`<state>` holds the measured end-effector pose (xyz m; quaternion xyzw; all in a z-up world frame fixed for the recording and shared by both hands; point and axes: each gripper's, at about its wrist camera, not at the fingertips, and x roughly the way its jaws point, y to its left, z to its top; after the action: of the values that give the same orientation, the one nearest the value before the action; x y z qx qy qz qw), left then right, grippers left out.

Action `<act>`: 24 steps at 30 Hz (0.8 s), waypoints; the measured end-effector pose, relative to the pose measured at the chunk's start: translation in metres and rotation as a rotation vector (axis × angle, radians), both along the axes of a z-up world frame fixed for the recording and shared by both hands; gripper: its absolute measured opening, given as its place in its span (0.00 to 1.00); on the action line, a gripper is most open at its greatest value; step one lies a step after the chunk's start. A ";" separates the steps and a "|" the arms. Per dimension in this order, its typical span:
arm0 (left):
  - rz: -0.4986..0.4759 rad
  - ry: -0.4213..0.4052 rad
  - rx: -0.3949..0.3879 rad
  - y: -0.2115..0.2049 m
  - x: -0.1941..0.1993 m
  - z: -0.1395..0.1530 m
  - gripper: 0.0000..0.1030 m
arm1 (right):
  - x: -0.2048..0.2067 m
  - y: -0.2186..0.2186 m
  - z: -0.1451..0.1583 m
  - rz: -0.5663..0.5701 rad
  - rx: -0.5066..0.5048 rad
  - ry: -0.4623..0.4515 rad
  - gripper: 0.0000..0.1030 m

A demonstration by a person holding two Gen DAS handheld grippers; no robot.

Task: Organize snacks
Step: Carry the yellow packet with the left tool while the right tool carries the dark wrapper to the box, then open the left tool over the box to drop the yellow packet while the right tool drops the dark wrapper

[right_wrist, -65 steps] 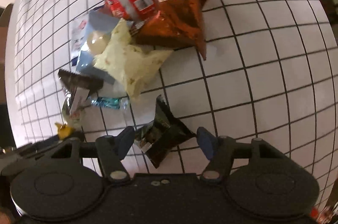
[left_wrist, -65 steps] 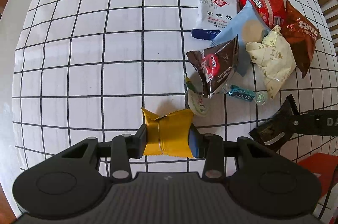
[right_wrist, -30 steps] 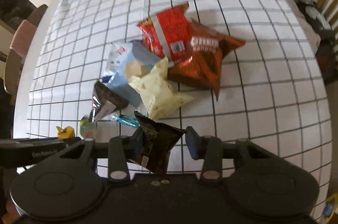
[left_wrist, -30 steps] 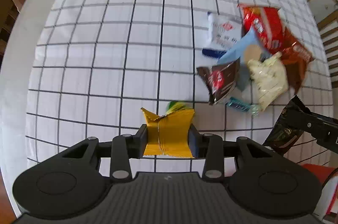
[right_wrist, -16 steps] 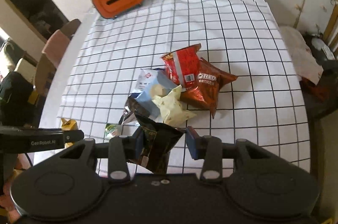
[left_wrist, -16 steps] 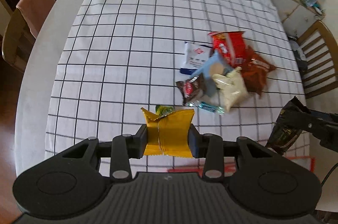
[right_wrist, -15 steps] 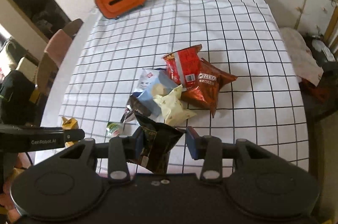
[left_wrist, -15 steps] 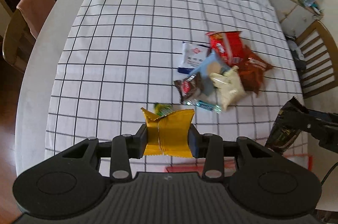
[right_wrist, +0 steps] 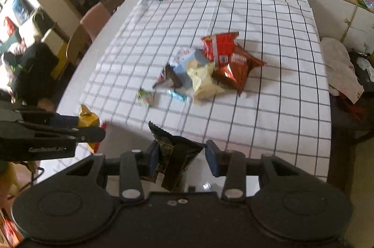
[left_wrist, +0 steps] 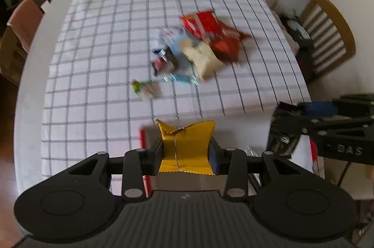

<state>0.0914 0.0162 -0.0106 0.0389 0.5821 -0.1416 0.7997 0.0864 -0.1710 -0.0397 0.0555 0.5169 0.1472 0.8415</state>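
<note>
Both clear of the counter's (right_wrist: 268,21) near edge: left hand-held gripper (left_wrist: 186,151) clamping yellow packet (left_wrist: 185,146), right hand-held gripper (right_wrist: 181,157) pinching dark packet (right_wrist: 174,161). Best lowered right over red-rimmed box (left_wrist: 142,142) before letting go.

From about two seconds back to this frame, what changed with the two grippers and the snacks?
The right gripper closed on the dark snack packet and lifted it off the checked tablecloth. Both grippers pulled back from the snack pile past the near table edge. The left gripper kept its grip on the yellow packet; the pile stayed put.
</note>
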 end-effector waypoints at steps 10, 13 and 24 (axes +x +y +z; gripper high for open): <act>-0.055 0.106 0.048 -0.032 -0.035 -0.052 0.37 | -0.032 0.007 -0.048 0.078 -0.070 0.078 0.39; -0.062 0.135 0.068 -0.039 -0.042 -0.066 0.37 | -0.038 0.010 -0.064 0.096 -0.092 0.108 0.39; -0.072 0.228 0.130 -0.056 -0.052 -0.104 0.37 | -0.054 0.016 -0.101 0.120 -0.122 0.188 0.39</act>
<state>0.0396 -0.0400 -0.1148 0.0953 0.6755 -0.1356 0.7185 0.0324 -0.1545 -0.1411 -0.0133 0.6039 0.1596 0.7808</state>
